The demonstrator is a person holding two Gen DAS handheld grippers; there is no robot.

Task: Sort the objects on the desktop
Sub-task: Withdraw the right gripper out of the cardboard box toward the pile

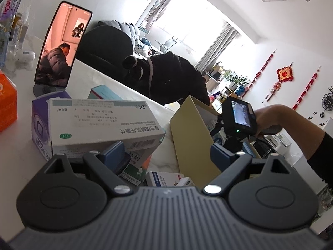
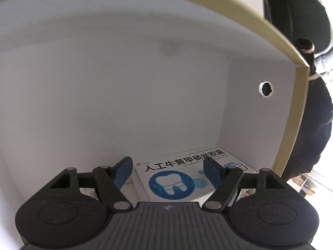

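Two fisheye views from hand-held grippers, pics taken mid-sort on a white desktop [image 1: 18, 158].

Left wrist view: the left gripper [image 1: 166, 156] sat low over the desk, its blue pads [image 1: 113, 153] spread wide w/ nothing pressed between them. Just beyond its left pad stood a white medicine box [image 1: 100, 125] w/ green OTC mark, resting on other cartons: a purple box [image 1: 40, 125] behind it, smaller packs [image 1: 164, 178] below, near the gripper's nose. These looked like the unsorted pile, waiting their turn. An orange carton [image 1: 6, 102] sat at far left, and a phone [image 1: 62, 48] leaned upright on a stand, screen lit. To the right, a tan-sided storage box [image 1: 191, 137] stood open-topped; a person's hand [image 1: 268, 118] held the right gripper's body [image 1: 239, 118], angled down into it.

Right wrist view: the right gripper [image 2: 167, 173] pointed down inside that storage box, white walls [image 2: 104, 93] all round, a small round hole [image 2: 265, 89] in one wall. Its jaws stood apart, not touching anything. Below them, flat on the box floor in the corner, lay a white-and-blue dental medicine box [image 2: 179, 179] w/ a tooth logo. Judging by that, this item was already delivered and let go; more cartons remained outside, so sorting was only partway done.
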